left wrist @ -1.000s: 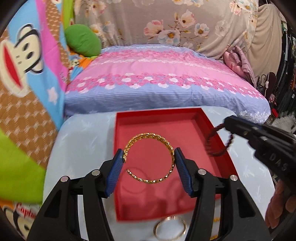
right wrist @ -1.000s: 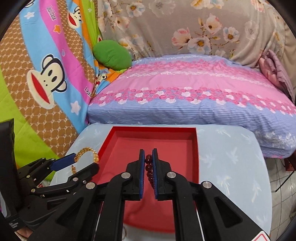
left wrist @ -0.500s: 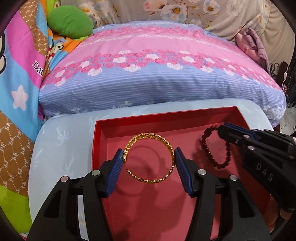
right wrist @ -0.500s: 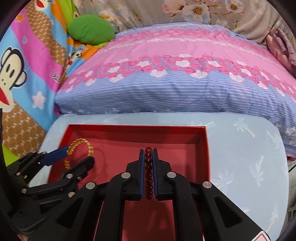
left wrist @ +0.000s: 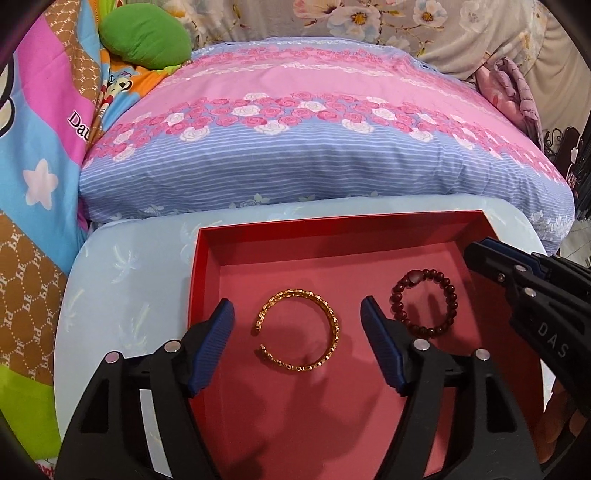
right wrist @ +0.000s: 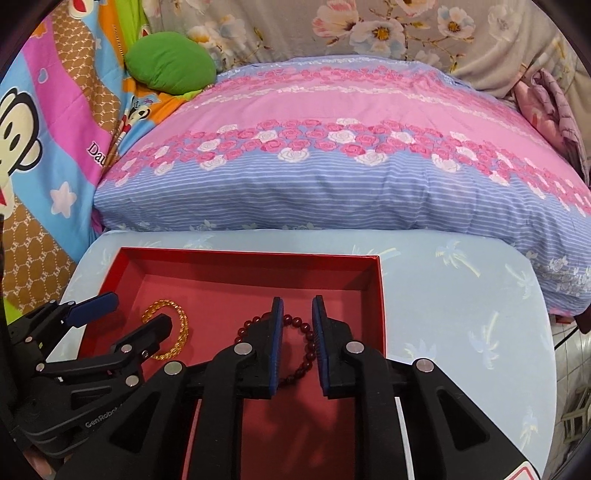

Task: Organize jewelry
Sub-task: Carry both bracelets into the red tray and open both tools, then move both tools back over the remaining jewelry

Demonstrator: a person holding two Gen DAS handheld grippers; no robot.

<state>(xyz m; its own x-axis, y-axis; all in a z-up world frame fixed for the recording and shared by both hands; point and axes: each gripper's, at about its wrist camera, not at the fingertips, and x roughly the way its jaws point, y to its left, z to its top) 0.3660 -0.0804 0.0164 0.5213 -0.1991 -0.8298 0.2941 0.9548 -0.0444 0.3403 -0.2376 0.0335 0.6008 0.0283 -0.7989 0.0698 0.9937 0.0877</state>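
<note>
A gold open bangle lies flat on the floor of the red tray. My left gripper is open, its blue pads either side of the bangle without touching it. A dark red bead bracelet lies flat in the tray to the right of the bangle. In the right wrist view my right gripper is open just above the bead bracelet, which lies loose between and under its fingers. The bangle and tray also show there.
The tray sits on a light blue patterned table. Behind it lies a pink and blue floral pillow, with a green cushion and a cartoon blanket at the left.
Both grippers came down into the tray and opened. The gold bangle dropped from the left gripper and the bead bracelet from the right; both now lie flat on the tray floor.
</note>
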